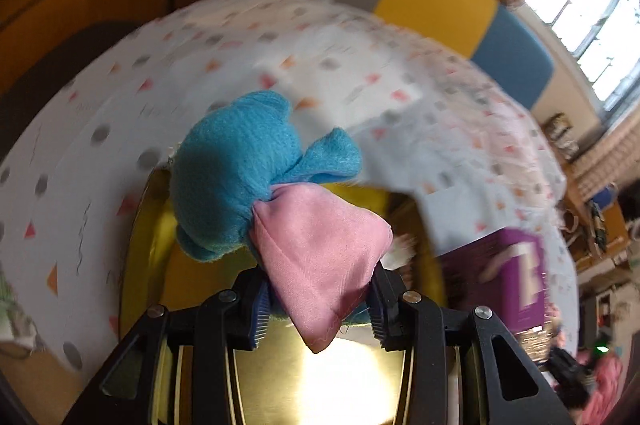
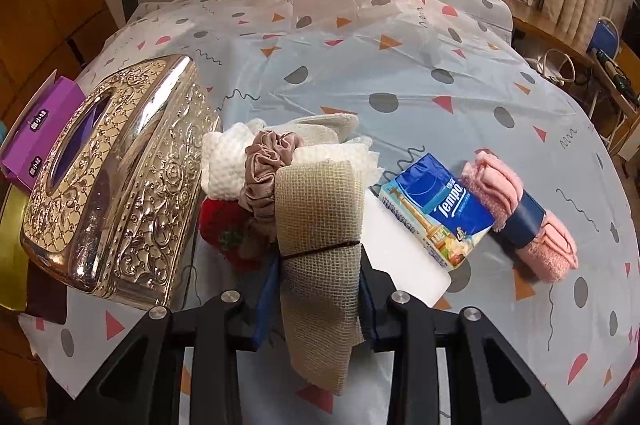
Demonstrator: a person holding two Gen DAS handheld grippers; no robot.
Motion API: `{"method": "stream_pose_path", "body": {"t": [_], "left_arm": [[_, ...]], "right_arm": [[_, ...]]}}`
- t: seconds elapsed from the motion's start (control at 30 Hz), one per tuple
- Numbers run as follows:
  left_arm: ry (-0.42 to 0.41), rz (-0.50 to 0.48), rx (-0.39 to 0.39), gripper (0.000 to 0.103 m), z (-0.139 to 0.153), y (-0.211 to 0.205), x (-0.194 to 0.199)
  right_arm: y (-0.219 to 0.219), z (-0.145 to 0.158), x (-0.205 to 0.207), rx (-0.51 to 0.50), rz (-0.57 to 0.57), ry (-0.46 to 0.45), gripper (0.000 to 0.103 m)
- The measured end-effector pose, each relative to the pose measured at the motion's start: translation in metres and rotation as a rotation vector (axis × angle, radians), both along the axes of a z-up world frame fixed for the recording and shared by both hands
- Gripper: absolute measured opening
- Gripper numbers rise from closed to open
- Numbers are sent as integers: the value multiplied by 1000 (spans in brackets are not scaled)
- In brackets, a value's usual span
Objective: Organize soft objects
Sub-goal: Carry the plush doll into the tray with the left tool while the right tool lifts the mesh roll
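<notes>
My left gripper (image 1: 318, 309) is shut on a blue and pink plush toy (image 1: 256, 177), gripping its pink satin part (image 1: 316, 261) above a shiny gold tray (image 1: 304, 385). My right gripper (image 2: 316, 289) is shut on a tan burlap roll (image 2: 320, 237) tied with a black band, held just above the table. Behind the roll lies a pile: a mauve satin scrunchie (image 2: 264, 165), white and cream cloths (image 2: 312, 141) and a red plush piece (image 2: 224, 225). A rolled pink towel (image 2: 520, 213) with a blue band lies to the right.
An ornate silver tissue box (image 2: 120, 177) stands at the left, with a purple box (image 2: 36, 137) behind it; the purple box also shows in the left wrist view (image 1: 508, 277). A blue Tempo tissue pack (image 2: 436, 209) lies beside the towel. The patterned tablecloth (image 2: 400, 65) covers the table.
</notes>
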State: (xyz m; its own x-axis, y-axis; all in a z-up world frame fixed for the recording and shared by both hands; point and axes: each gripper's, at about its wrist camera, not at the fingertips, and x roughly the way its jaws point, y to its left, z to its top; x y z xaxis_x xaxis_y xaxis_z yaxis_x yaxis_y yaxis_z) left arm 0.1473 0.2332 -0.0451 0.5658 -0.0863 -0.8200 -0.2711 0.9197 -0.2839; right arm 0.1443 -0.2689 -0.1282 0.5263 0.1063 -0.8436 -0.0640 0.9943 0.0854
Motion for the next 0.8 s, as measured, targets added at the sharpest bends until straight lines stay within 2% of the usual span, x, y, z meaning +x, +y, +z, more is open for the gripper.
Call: {"method": "stream_pose_path", "body": {"t": [0.13,0.23,0.4,0.47,0.8], "left_arm": [[41,-10,47,41,-29,0,7],[51,-31,102,46,-43,-9,17],[56,2,66,61,-52,-11,29],[43,16,74,66,-50,-13,28],[-62,44,171,69,-20,-27,-17]], "right_arm": [[4,-1,-1,-14,16,-5,34],[4,-1,-1,-13,14,-6,34],[4,-2,0,-17,14,-4,34],[4,-2,0,-22,16,-4,34],[5,-4,1,-31,16,-4,34]]}}
